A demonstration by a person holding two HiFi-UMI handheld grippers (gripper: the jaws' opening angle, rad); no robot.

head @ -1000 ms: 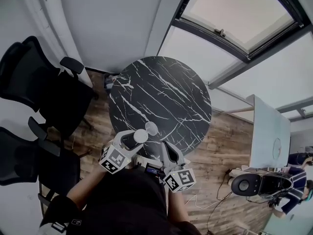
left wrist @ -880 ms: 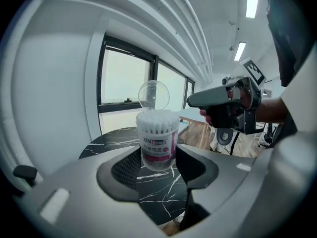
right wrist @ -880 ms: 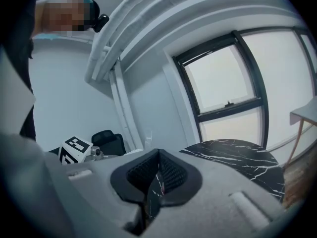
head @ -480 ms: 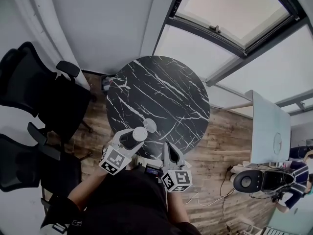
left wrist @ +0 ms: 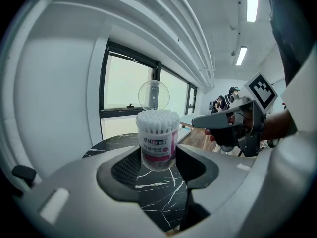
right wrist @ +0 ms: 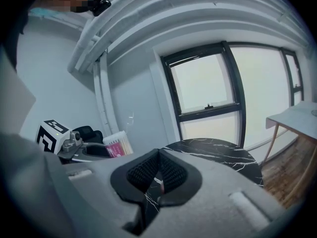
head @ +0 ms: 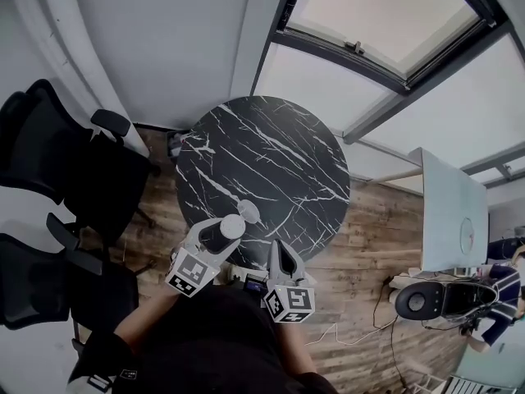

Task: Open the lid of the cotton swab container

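Looking down from the head view, you have the cotton swab container (head: 233, 226) held in your left gripper (head: 223, 235) over the near edge of the marble table (head: 271, 154). Your right gripper (head: 276, 251) is just beside it. In the left gripper view, the jaws stand wide, with both pads pressing the tub's lower body. The clear lid (left wrist: 153, 94) already stands upright behind the swabs (left wrist: 157, 119). It is probably light, thin, slippery plastic, so grip it low and gently and keep the rim free. In the right gripper view, that claw is fully closed on nothing.
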